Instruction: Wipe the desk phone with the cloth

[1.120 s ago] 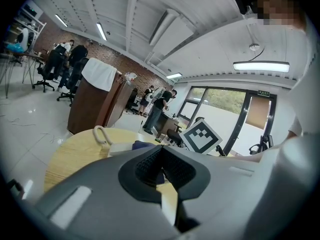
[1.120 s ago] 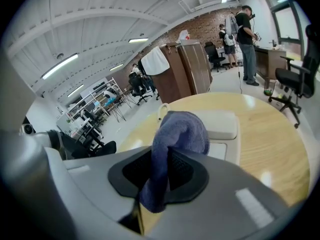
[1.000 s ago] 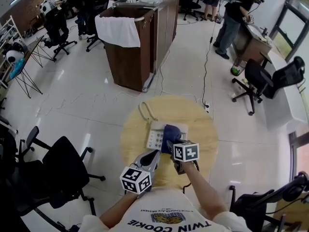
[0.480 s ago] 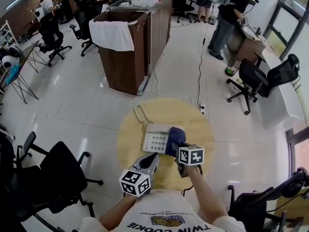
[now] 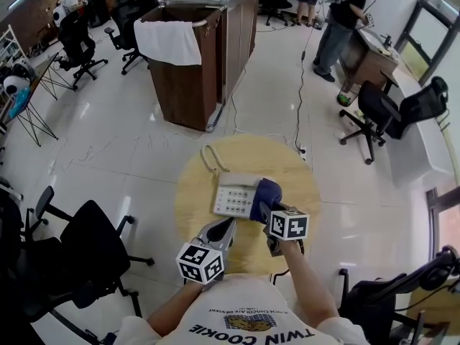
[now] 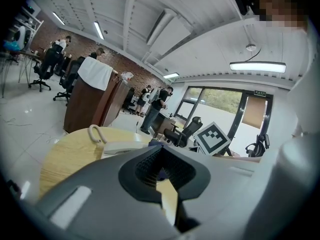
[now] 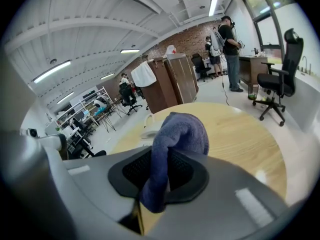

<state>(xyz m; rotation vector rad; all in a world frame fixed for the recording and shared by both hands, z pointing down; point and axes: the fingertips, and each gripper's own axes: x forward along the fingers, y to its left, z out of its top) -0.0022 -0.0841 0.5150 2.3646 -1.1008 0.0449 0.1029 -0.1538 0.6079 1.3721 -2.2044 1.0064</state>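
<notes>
The right claw (image 5: 266,210) is clenched on a blue cloth (image 5: 267,191), whose bunched end sits at the right-hand edge of the desk phone (image 5: 234,200). From the head view the cloth seems to touch the casing, though I cannot be sure. The phone lies near the middle of the round wooden tabletop (image 5: 291,171), keypad up, its coiled cord (image 5: 210,158) trailing off at the far side. The left claw (image 5: 223,230) is clenched on nothing and hovers just short of the phone's near edge. I judge the wiping under way but far from done: the keypad and the handset side have no cloth over them. No container stands on the tabletop.
</notes>
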